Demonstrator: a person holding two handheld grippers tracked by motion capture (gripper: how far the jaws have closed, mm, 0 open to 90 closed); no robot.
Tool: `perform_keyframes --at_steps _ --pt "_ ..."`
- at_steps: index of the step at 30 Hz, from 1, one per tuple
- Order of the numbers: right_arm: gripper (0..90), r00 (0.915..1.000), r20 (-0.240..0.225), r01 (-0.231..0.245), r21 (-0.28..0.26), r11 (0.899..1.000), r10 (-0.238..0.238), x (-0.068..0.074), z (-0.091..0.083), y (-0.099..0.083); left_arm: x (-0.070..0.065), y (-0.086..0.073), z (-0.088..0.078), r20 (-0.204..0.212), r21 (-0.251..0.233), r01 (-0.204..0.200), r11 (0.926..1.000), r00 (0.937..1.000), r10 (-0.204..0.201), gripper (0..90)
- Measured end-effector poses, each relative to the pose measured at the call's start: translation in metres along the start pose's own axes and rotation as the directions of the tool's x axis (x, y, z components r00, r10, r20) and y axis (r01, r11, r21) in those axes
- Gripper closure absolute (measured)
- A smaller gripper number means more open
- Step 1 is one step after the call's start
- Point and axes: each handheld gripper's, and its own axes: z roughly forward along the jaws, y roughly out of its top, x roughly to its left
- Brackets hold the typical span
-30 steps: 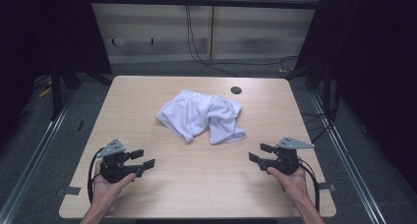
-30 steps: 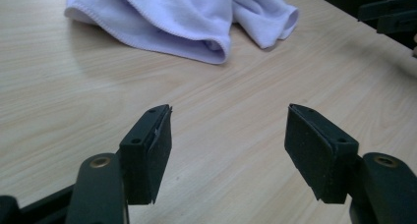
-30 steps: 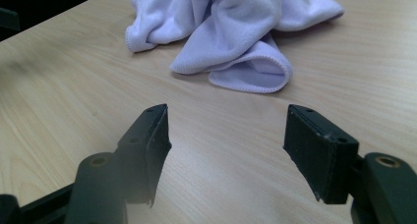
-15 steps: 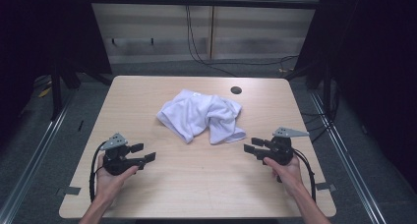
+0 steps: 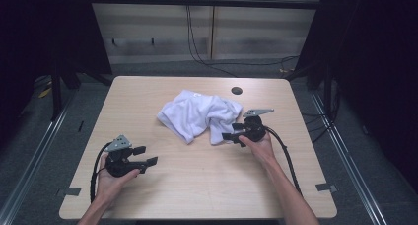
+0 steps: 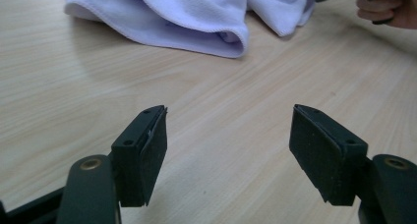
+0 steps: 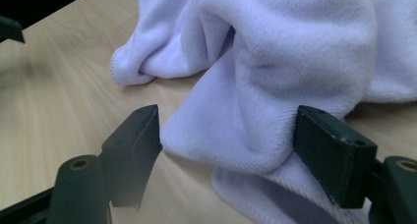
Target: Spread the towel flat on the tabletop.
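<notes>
Since the earlier frames, the right gripper point(image 5: 230, 136) has travelled from the near right part of the surface point(image 5: 197, 185) forward and inward to the edge of the white towel point(image 5: 197, 115), while the left gripper point(image 5: 146, 156) has barely shifted and hangs over bare wood near the person's left hand point(image 5: 111, 178).

From where I stand, the towel is a crumpled heap a little beyond the middle of the surface, nothing spread or folded yet. In the right gripper view the jaws stand wide apart with a thick fold of the towel point(image 7: 275, 86) sitting between them; the right-hand pad looks to be touching the cloth, the other is just clear of it, and nothing is pinched. In the left gripper view the jaws are also apart, empty, with the towel point(image 6: 196, 17) well ahead of them and the other hand point(image 6: 388, 8) showing at the far corner.

I'd judge the work barely begun: the reach is made on one side, but the grasp is not closed, and the left side has yet to go to the cloth at all. Lifting, straightening or folding all lie ahead.
</notes>
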Motion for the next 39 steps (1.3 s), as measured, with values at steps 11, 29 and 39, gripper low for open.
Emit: perform_keyframes --at_steps 11,29,39 --pt "26.1 0.9891 0.141 0.033 0.073 0.997 -0.043 -0.020 0.016 0.044 0.003 0.008 0.022 0.000 0.011 0.018 0.9998 0.9998 -0.018 31.7" --pt "60.6 0.9911 0.127 0.017 0.174 0.985 -0.040 0.026 0.036 0.008 -0.007 0.010 0.021 0.006 0.014 0.017 0.9998 0.9998 -0.017 35.4" --pt "58.5 0.9983 0.006 0.055 0.196 0.979 -0.058 0.074 0.008 -0.026 -0.031 0.024 0.013 0.094 -0.029 -0.057 0.9980 0.9938 0.059 57.7"
